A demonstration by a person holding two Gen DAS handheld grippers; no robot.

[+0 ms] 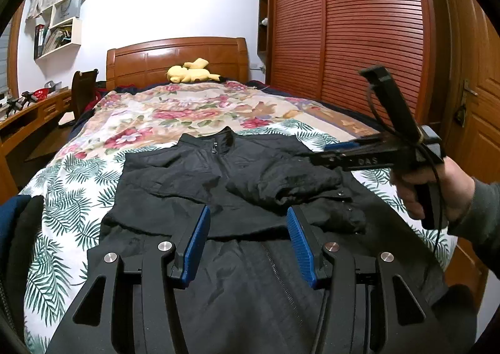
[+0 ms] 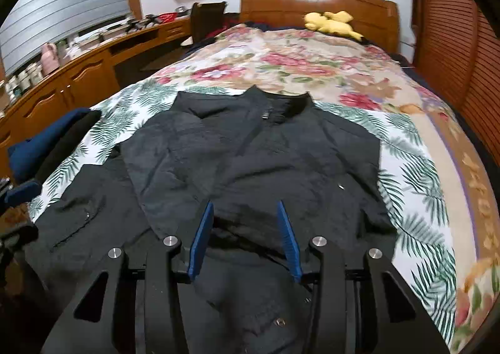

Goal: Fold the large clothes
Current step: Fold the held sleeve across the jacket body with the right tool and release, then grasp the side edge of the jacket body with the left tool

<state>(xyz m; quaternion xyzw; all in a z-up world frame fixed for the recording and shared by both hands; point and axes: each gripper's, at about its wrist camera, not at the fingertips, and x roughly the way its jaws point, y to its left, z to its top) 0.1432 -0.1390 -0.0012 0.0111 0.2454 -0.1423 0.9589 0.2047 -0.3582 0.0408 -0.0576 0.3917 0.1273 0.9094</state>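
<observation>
Here, each hand-held gripper, left (image 1: 247,241) and right (image 2: 247,238), hovers released over the black jacket (image 1: 237,172).

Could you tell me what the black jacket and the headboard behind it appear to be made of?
Black jacket: probably thin synthetic woven fabric, nylon-like; matte, finely crinkled, with a zipper and metal snaps. Headboard: likely varnished wood, reddish-brown panels with glossy highlights; solid or veneer cannot be told.

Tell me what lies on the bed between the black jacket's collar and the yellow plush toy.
Only flowered bedspread between jacket and toy, nothing on it; both views show it.
</observation>
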